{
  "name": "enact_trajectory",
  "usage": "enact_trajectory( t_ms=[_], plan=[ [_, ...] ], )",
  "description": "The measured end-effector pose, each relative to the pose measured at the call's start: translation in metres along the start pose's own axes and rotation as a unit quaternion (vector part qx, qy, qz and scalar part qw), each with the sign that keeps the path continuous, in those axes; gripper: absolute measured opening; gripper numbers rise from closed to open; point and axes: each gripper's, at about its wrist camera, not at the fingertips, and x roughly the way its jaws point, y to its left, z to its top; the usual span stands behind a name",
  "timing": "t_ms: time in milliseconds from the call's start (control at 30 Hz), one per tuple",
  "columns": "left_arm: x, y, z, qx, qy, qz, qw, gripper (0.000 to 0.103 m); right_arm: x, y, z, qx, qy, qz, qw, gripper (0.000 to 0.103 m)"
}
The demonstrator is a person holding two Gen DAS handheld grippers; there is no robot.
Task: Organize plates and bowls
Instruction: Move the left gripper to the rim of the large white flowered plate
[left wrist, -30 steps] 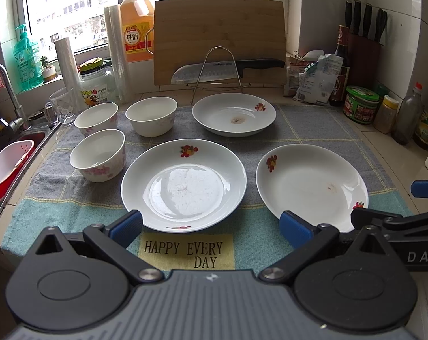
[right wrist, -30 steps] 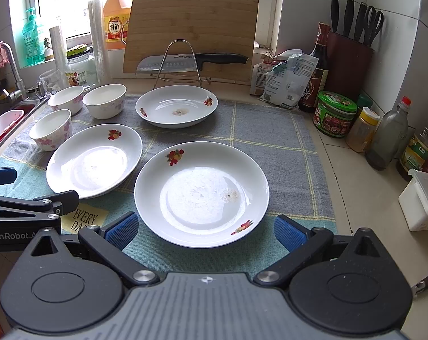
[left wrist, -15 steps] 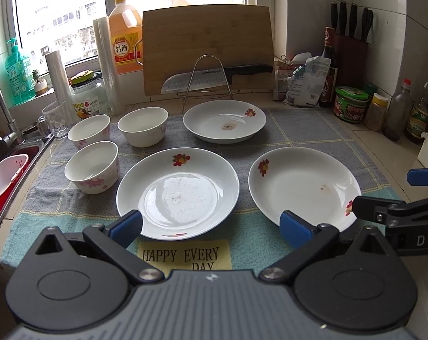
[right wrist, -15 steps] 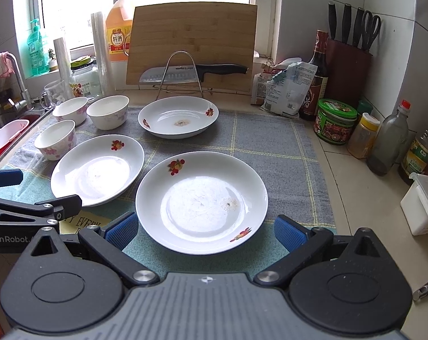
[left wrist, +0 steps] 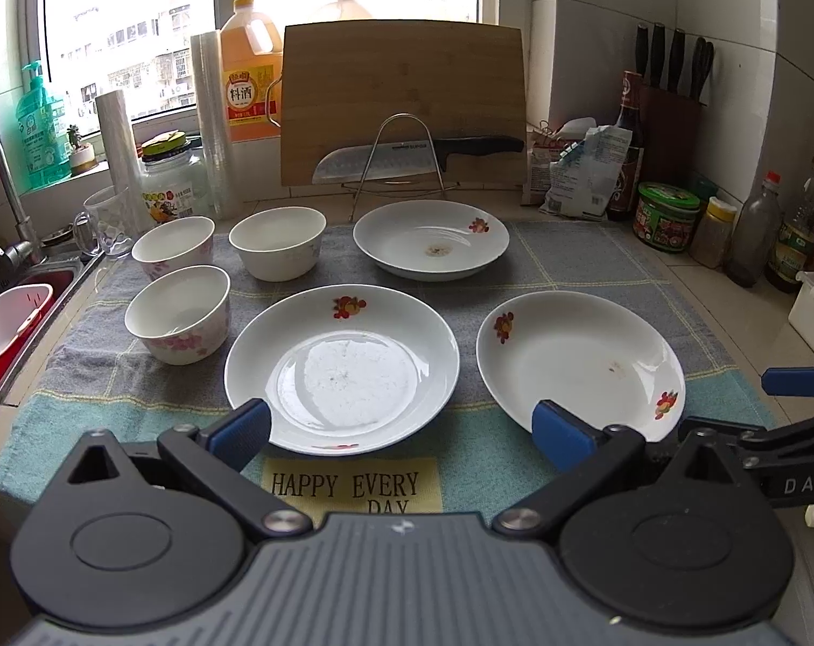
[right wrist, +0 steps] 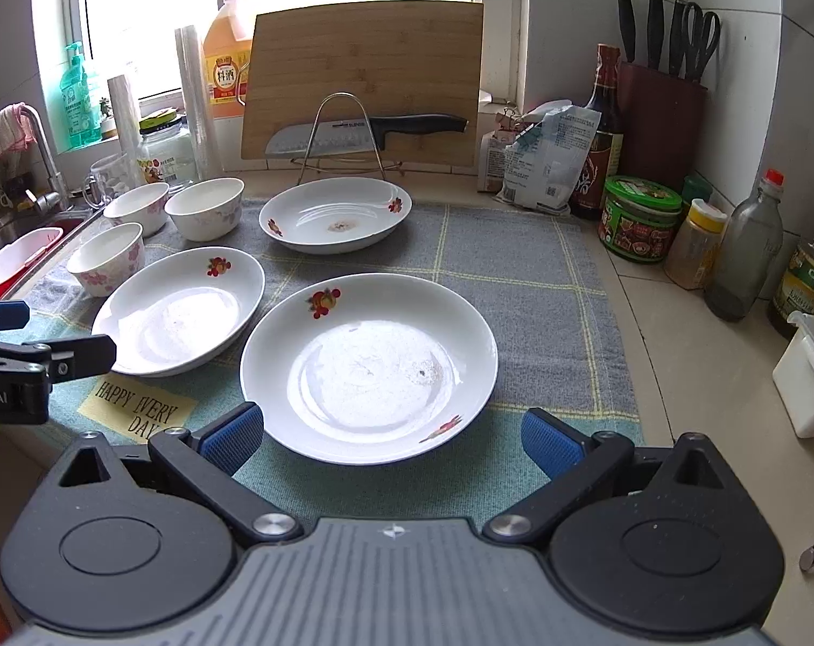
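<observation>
- Progress was nil as far as the views showed: no plate sat on another plate and no bowl sat inside another bowl.
- Three plates lay singly on the mat (left wrist: pixel 595 264) that covered the table. The left plate (left wrist: pixel 341 366) was in front of the left tool (left wrist: pixel 401 427), the right plate (right wrist: pixel 368 363) in front of the right tool (right wrist: pixel 391 439), and the far plate (left wrist: pixel 431 237) sat near the knife rack (left wrist: pixel 401 156).
- The left and right plates lay just beside each other but apart, and the far plate stood well clear of both.
- Three bowls stood upright at the mat's left side: the near bowl (left wrist: pixel 178 312), the back-left bowl (left wrist: pixel 174 245) and the back-right bowl (left wrist: pixel 278 239). They clustered near one another, and none was nested.
- The left tool hung low at the mat's near edge with its fingers spread wide and nothing between them.
- The right tool was likewise spread and empty, its blue pads flanking the near rim of the right plate without touching it.
- By my judgement everything remained to do: stacking the three plates into one pile and nesting the three bowls.
- The right plate looked the likeliest first pick, since the right tool already faced its rim.
- Small brown specks marked the far and right plates.
</observation>
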Motion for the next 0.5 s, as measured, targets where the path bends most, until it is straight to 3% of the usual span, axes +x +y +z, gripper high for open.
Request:
enact_trajectory(
  t_ms=[300, 500],
  plan=[
    [0.008, 0.002, 0.003, 0.008, -0.007, -0.004, 0.9999, 0.102, 0.040, -0.005, -0.027, 0.000, 0.047, 0.017, 0.999, 0.103],
    [0.023, 0.003, 0.008, 0.008, 0.000, -0.009, 0.9999, 0.102, 0.059, 0.001, -0.034, -0.023, 0.054, 0.022, 0.998, 0.103]
  ],
)
